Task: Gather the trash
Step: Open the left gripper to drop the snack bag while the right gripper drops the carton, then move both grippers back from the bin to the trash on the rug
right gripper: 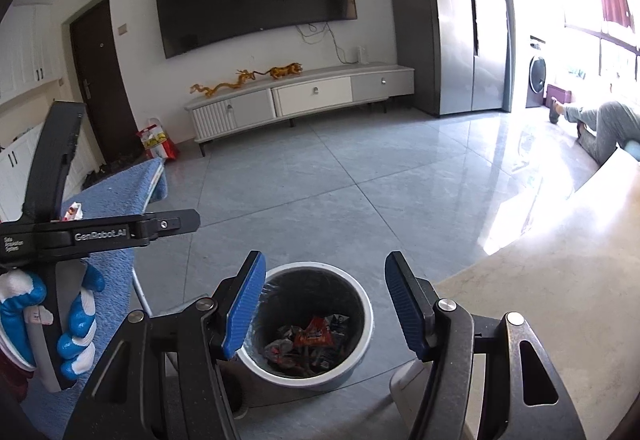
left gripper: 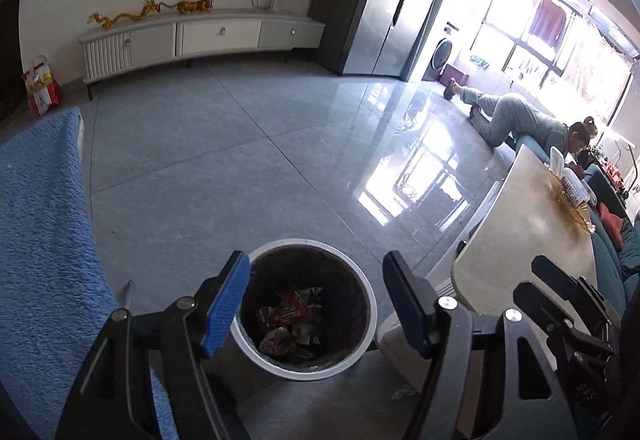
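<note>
Hovering spread left tongs [left gripper: 316,304], right tongs [right gripper: 325,304], trash bin [right gripper: 362,296] below between

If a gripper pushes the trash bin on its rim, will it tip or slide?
The trash bin looks nearly empty, only a few wrappers at the bottom, so probably light. The tiled floor is glossy, so it would likely slide. A high push on the rim might tip it.

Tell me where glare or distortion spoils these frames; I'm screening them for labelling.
Left wrist view: the window is blown out white and throws a bright glare patch on the floor; fisheye bends the TV cabinet. Right wrist view: window overexposed, glare washes the table; the trash bin interior stays legible, corners vignetted black.
</note>
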`<control>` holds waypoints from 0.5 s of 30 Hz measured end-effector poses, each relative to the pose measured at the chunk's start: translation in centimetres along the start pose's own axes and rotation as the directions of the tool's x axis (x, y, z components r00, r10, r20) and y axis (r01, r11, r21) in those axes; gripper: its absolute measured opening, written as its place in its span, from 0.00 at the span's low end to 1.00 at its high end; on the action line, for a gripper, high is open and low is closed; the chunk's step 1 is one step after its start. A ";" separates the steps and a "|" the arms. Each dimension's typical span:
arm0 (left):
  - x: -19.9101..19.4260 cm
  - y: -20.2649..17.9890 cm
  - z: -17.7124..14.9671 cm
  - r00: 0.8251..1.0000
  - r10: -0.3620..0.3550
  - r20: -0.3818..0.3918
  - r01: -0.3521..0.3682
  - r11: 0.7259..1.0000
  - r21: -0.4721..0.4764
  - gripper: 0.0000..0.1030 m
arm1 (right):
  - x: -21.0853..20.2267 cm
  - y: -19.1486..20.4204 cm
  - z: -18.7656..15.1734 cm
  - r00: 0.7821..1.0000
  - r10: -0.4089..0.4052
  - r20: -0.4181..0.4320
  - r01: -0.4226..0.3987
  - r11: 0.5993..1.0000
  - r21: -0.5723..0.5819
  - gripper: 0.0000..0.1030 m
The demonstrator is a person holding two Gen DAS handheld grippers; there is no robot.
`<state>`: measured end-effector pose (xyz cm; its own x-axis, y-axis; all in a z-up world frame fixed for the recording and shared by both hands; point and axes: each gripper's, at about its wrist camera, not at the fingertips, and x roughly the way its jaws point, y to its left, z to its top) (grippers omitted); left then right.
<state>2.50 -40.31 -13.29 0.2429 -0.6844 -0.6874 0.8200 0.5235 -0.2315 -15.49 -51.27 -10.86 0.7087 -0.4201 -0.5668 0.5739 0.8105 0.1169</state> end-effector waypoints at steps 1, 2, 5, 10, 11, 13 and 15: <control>-0.5 0.1 0.0 1.000 0.003 0.004 -0.003 1.000 0.006 0.65 | -0.2 0.2 0.0 1.000 0.005 0.005 -0.005 1.000 -0.003 0.59; -1.3 0.1 -0.1 1.000 0.007 0.014 -0.008 1.000 0.018 0.65 | -0.5 0.5 0.1 1.000 0.010 0.010 -0.010 1.000 -0.008 0.59; -3.9 0.2 -0.5 0.999 0.017 0.046 -0.019 0.999 0.043 0.65 | -1.4 1.6 0.4 0.999 0.025 0.026 -0.025 0.999 -0.025 0.59; -8.3 1.5 -1.2 0.997 0.022 0.079 -0.026 0.999 0.047 0.65 | -3.3 3.6 1.3 0.997 0.052 0.063 -0.049 0.997 -0.054 0.59; -9.1 1.8 -1.3 0.996 0.026 0.087 -0.030 0.998 0.048 0.65 | -3.6 4.2 1.6 0.996 0.059 0.069 -0.055 0.997 -0.062 0.59; -10.8 2.7 -1.6 0.994 0.034 0.107 -0.039 0.998 0.046 0.65 | -4.3 5.2 1.9 0.994 0.072 0.079 -0.066 0.995 -0.077 0.59; -12.5 3.6 -2.1 0.991 0.047 0.126 -0.053 0.998 0.039 0.65 | -4.8 6.3 2.2 0.993 0.086 0.086 -0.078 0.992 -0.095 0.59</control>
<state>1.33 -28.79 -6.97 0.3446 -0.7172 -0.6057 0.8254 0.5388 -0.1684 -14.38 -45.01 -5.59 0.7884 -0.3820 -0.4822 0.4749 0.8762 0.0824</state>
